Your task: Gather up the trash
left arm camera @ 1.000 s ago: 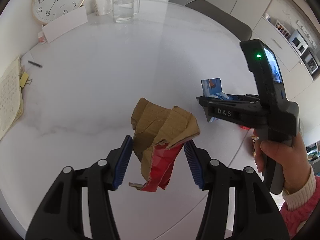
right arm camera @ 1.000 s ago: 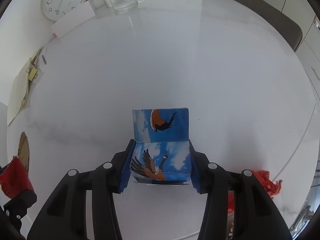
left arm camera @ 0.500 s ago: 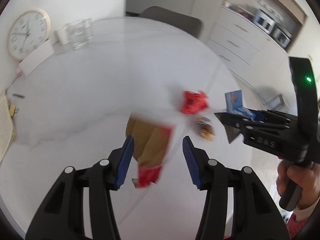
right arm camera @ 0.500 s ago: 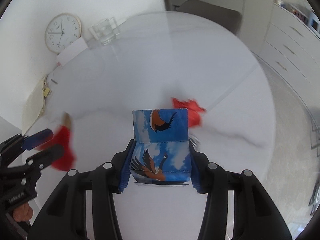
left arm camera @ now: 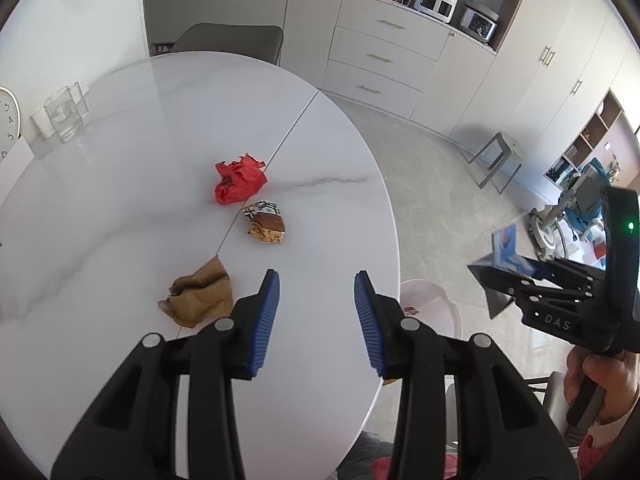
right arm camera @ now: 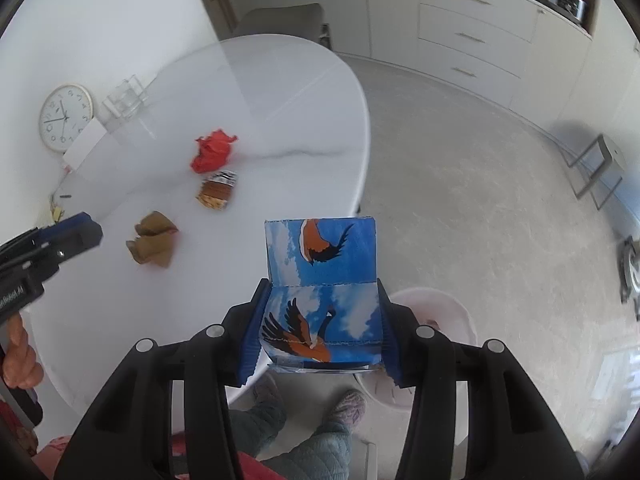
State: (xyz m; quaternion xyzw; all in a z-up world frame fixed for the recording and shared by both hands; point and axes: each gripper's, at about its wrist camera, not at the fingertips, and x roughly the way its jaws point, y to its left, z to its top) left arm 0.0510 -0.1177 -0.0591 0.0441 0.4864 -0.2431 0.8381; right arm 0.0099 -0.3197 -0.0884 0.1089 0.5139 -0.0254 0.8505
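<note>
Three scraps of trash lie on the white surface [left arm camera: 120, 208] in the left-wrist view: a crumpled red wrapper [left arm camera: 239, 179] at centre left, a brown-and-white snack packet [left arm camera: 266, 227] just below it, and a wad of brown paper [left arm camera: 199, 300] lower still, near the left tongs [left arm camera: 317, 316]. Those tongs stand wide apart with nothing between their blue pads, over the surface's near edge at the lower middle of the frame. A pale pink bin [left arm camera: 434, 308] sits on the floor just right of them, partly hidden by the right-hand finger.

At the right edge of that view, the right tongs [left arm camera: 494, 268] carry a blue box. In the right-wrist view the right tongs [right arm camera: 320, 330] are clamped on this blue bird-print box [right arm camera: 320, 280] at lower centre, its flap standing up. The pink bin [right arm camera: 448, 316] shows below and to the right of the box, on the floor. A clock [right arm camera: 66, 117] and a glass jug [right arm camera: 126, 100] stand at the upper left.
</note>
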